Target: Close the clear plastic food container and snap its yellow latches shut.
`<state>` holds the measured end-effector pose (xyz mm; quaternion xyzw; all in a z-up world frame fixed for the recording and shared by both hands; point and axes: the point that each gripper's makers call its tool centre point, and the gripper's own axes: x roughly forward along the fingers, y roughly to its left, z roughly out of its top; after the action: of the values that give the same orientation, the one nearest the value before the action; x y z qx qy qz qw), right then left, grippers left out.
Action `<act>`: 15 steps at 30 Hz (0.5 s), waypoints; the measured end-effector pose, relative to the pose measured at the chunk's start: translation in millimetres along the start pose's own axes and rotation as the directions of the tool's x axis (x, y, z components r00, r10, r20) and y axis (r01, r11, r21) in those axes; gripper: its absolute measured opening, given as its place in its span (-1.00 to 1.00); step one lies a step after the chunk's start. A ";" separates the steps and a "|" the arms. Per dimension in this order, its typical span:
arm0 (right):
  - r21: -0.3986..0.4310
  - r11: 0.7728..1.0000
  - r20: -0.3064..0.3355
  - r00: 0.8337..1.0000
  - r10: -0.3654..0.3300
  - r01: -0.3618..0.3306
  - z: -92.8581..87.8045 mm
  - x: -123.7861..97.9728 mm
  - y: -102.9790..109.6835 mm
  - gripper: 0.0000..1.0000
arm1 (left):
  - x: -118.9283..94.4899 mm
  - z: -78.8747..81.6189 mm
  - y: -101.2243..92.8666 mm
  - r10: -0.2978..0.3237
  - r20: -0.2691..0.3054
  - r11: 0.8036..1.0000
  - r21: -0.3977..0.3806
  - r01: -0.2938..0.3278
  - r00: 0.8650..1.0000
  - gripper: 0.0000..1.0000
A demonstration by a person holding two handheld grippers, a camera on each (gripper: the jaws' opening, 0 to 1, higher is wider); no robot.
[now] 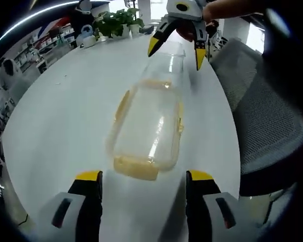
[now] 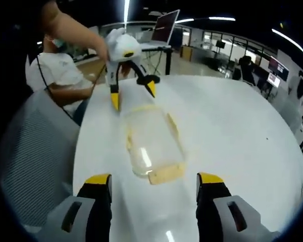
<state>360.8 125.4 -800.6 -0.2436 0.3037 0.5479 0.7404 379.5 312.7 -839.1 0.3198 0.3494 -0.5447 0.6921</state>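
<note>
The clear plastic food container point(image 1: 149, 126) lies lengthwise on the white table point(image 1: 60, 116), with yellow latches on its long sides and a yellow latch flap point(image 1: 137, 170) at its near short end. My left gripper point(image 1: 144, 176) is open, its jaws standing either side of that end and apart from it. At the far end, the right gripper point(image 1: 177, 50) is open, its yellow tips straddling the clear end. In the right gripper view the container point(image 2: 151, 143) lies between my open right gripper point(image 2: 154, 179) and the open left gripper point(image 2: 133, 95). I cannot tell whether the lid is seated.
A grey mesh chair point(image 1: 265, 126) stands at the table's right edge, seen again as a chair point(image 2: 33, 151) on the left. Potted plants point(image 1: 116, 22) and a watering can point(image 1: 86, 36) sit at the far edge. A seated person point(image 2: 60, 73) and a monitor point(image 2: 164, 25) are behind.
</note>
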 end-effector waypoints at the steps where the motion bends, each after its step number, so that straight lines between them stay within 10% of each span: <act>1: 0.002 1.000 -0.003 1.000 0.003 -0.003 -1.0 1.1 -0.2 0.35 | 0.3 -0.3 0.3 -0.001 -0.003 1.000 0.003 0.001 1.000 0.34; 15: -0.038 0.997 -0.089 0.994 0.063 -0.067 -8.1 15.6 0.0 0.31 | 7.1 -0.3 4.3 -0.059 -0.057 0.996 0.068 0.062 0.997 0.30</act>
<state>362.7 130.2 -817.4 -0.2725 0.3322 0.5665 0.7031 384.8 310.0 -844.9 0.3479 0.3586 -0.5683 0.6538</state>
